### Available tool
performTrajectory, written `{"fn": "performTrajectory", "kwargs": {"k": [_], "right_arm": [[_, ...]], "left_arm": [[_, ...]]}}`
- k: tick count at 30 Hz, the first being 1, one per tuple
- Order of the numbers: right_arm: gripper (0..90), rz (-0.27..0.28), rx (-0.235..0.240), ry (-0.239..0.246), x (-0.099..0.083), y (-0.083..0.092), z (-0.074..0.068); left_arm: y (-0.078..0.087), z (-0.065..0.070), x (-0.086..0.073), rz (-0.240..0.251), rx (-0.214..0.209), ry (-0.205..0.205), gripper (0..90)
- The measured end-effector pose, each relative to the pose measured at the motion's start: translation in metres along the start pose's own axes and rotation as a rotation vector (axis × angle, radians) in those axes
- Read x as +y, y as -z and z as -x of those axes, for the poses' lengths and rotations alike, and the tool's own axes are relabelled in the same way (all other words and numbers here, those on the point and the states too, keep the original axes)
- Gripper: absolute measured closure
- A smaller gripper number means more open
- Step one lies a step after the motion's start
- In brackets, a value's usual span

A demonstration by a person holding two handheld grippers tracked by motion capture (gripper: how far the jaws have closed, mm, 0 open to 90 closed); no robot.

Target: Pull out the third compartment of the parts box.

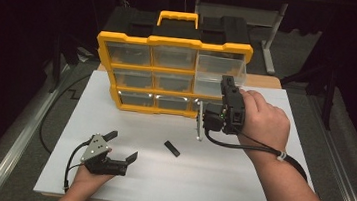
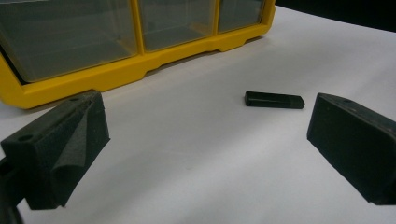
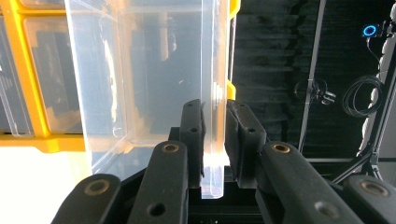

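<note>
A yellow organiser (image 1: 172,42) with clear drawers stands at the back of the white board. Its top-right clear drawer (image 1: 220,67) is pulled out forward. My right gripper (image 1: 227,81) is shut on that drawer's front wall; in the right gripper view the clear drawer (image 3: 140,70) stands between the jaws of the right gripper (image 3: 214,116). A small black block (image 1: 172,148) lies flat mid-board. My left gripper (image 1: 124,145) rests low at the front left, open and with nothing in it. In the left gripper view the black block (image 2: 274,100) lies beyond the left gripper (image 2: 205,135), toward its right jaw.
The white board (image 1: 237,187) covers the tabletop, with bare room in front of the organiser (image 2: 116,74). A metal rail (image 1: 16,144) runs along the left side. Dark floor and a stand's legs (image 1: 270,50) lie behind the table.
</note>
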State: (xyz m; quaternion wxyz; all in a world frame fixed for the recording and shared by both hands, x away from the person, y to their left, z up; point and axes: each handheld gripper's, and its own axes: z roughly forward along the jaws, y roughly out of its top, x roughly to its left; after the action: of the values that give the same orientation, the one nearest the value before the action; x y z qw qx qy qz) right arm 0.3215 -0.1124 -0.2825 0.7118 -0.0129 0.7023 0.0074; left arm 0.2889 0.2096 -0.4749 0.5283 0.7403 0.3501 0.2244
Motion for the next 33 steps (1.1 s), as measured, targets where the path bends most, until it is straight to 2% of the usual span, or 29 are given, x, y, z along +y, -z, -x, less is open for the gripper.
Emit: {"fn": "performTrajectory", "kwargs": {"k": [11, 33], "right_arm": [[78.9, 0.003, -0.009, 0.001, -0.0015, 0.007, -0.0032], [78.9, 0.011, -0.016, 0.0, -0.0027, 0.0074, -0.0048]], "left_arm": [[0.0001, -0.0002, 0.0, 0.0, 0.001, -0.002, 0.3], [0.0, -0.0001, -0.0001, -0.001, 0.002, -0.003, 0.3]]}}
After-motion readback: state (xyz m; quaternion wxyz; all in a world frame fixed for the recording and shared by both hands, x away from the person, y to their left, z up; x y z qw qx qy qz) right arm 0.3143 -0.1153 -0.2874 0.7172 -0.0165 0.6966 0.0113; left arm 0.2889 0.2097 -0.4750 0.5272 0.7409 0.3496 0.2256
